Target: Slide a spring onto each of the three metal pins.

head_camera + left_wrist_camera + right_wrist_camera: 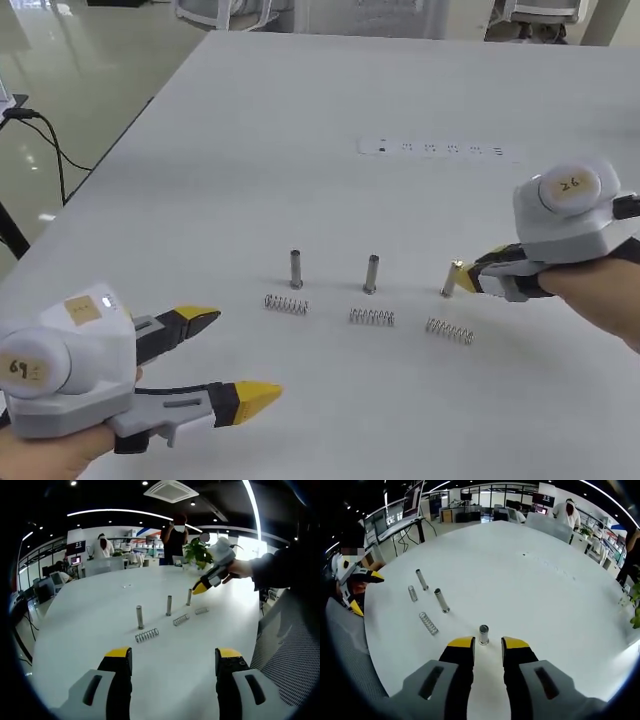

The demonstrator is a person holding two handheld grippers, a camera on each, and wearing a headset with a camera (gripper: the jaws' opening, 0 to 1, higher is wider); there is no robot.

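Left gripper (245,355): jaws wide apart, nothing in them, low over the table (300,150). Right gripper (462,277): jaws a little apart around the top of the right pin (451,283), can't tell if touching. Left pin (296,268) and middle pin (371,272) upright. 3 springs (371,317) flat on the table, 1 before each pin.

You've got 3 pins (371,273) in smooth, shiny metal & 3 springs (371,317) of bright metal wire. Table (300,150): smooth, matt top. Your left gripper (245,354) & right gripper (462,278): matt plastic shells, smooth plastic tips. Floor (80,60) is glossy, reflective.
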